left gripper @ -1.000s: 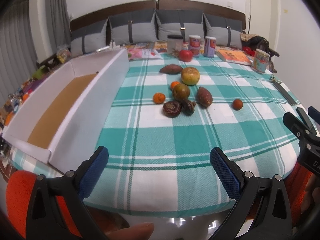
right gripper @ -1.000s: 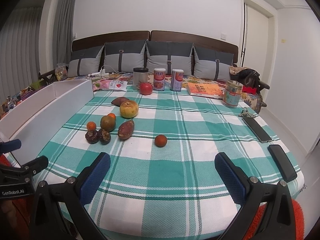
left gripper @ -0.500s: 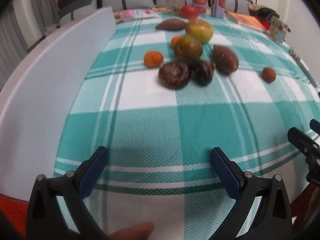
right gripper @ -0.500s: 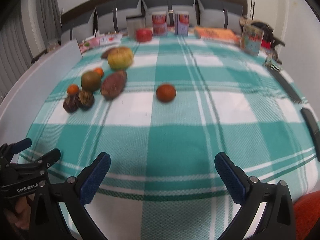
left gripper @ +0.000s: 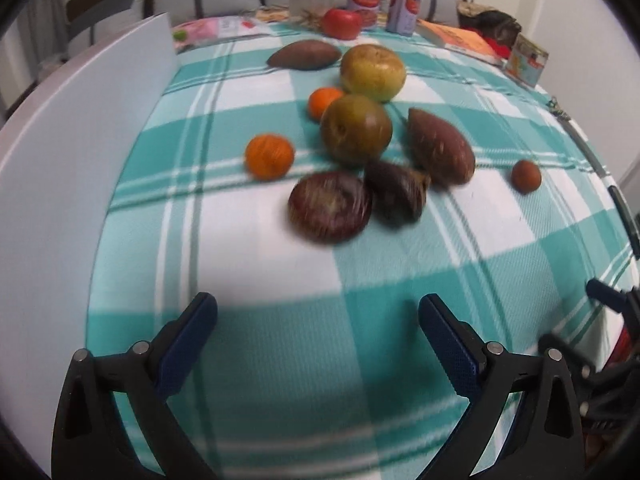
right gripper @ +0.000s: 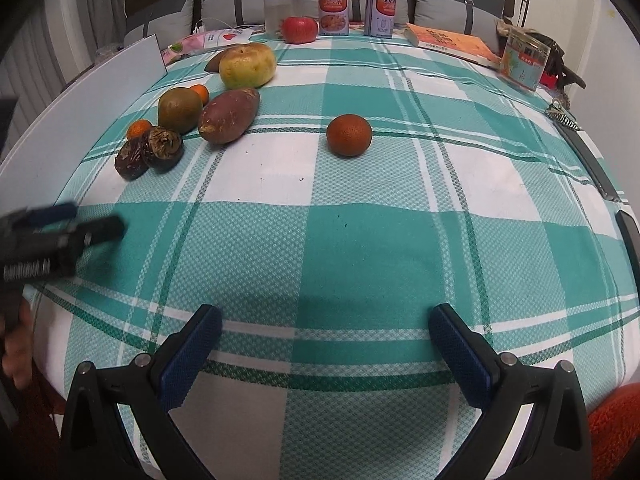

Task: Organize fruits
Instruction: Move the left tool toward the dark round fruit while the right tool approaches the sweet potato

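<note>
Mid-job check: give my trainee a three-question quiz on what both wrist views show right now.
1. True or false: the left hand-held gripper is shut on a fruit.
2. Which fruit lies alone, apart from the cluster? A) red apple B) lone dark orange fruit C) yellow-green fruit
3. Fill in: the white box wall stands to the ___ of the fruit cluster in the left wrist view.

Key: 1 false, it is open and empty, as is the right hand-held gripper; 2 B; 3 left.
</note>
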A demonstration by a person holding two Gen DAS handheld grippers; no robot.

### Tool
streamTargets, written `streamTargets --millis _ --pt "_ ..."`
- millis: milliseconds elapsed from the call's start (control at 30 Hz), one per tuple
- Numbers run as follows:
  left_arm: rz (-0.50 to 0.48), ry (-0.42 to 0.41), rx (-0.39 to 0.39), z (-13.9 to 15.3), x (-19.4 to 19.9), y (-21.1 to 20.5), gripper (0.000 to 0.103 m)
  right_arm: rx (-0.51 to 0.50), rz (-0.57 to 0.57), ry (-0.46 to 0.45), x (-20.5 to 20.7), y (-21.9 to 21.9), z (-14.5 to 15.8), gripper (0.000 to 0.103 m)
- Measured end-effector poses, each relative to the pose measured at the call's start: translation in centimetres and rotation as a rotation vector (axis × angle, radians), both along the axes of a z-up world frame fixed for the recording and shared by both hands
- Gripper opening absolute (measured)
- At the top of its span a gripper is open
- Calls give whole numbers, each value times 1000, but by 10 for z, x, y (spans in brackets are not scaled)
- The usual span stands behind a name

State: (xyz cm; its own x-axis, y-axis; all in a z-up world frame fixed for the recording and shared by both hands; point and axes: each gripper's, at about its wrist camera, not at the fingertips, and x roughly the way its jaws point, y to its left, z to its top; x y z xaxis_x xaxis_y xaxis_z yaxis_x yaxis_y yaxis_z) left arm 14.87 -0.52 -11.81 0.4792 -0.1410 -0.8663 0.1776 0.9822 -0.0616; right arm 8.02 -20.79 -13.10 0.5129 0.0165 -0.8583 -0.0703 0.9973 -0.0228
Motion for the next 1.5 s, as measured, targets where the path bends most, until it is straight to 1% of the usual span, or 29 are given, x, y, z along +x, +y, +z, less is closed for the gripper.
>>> streamTargets --millis 67,200,233,267,300,333,367,400,433,533,600,700,767,800,867,900,933,967,1000,1033,1100,1133,1200,1267,1333,1367,1433,1467,1500 --pt "-12 -3 -9 -3 16 -1 100 3 2 4 -1 -1 0 103" --pt "-22 -46 -33 -2 33 -3 99 6 3 7 -1 -1 1 103" --pt "-26 -59 -31 -1 35 -4 95 6 3 7 -1 -1 1 103" --pt "-36 -72 -26 0 36 -6 87 5 3 7 -2 -1 1 103" --pt "-46 -81 -10 -1 35 -9 68 5 2 7 -2 -1 1 103" --pt "-53 -98 21 0 35 -11 60 4 0 7 -1 0 1 103" --pt "-66 -105 24 0 33 -12 58 4 -1 7 -1 0 1 103" --pt "-76 -109 16 1 32 -12 48 3 -2 7 -2 0 1 103" --pt "-77 -115 23 2 29 -11 46 2 -2 6 -2 0 1 103" --pt "-77 -104 19 5 21 -6 46 2 -2 6 -2 0 1 103" --pt "-60 -82 19 8 12 -1 46 1 -1 5 -2 0 1 103" --pt "-22 -60 -6 15 -11 11 46 -1 -2 3 -3 0 1 103" --pt "7 -70 -10 17 -31 17 46 -1 -3 1 -3 0 1 103" --pt "25 -75 -11 16 -41 20 46 -1 -5 1 -3 0 1 103" --pt "65 -55 -13 9 -51 25 48 -1 -6 -3 -3 -1 1 103" --pt "81 -39 -29 6 -53 29 50 -2 -7 -7 -4 0 1 103" --pt "87 -51 -42 6 -56 31 57 -3 -7 -10 -5 0 1 103" --pt "88 -59 -39 8 -57 31 65 -3 -5 -12 -5 0 1 103" --pt "89 -69 -25 9 -57 30 78 -1 -2 -11 -6 -1 1 103" --pt "89 -83 -15 11 -59 29 81 7 2 -7 -6 -2 2 103" --pt "75 -88 -17 14 -61 29 81 55 -10 -4 -7 -10 5 103" --pt "70 -86 -21 14 -61 29 81 111 -33 -10 -8 -19 10 103" --pt "65 -89 -29 17 -63 30 81 191 -85 -18 -9 -33 17 103" --pt "63 -98 -47 20 -64 32 81 299 -137 4 0 -47 31 102" --pt "65 -97 -65 20 -63 34 81 382 -120 5 17 -45 51 99" --pt "68 -96 -70 20 -62 34 81 400 -100 6 29 -40 62 98" --pt "71 -94 -76 20 -61 36 81 429 -66 31 62 -23 80 89" --pt "70 -96 -77 20 -61 36 81 420 -51 57 80 -12 85 87" --pt "69 -101 -77 22 -61 37 81 402 -31 88 99 0 87 81"
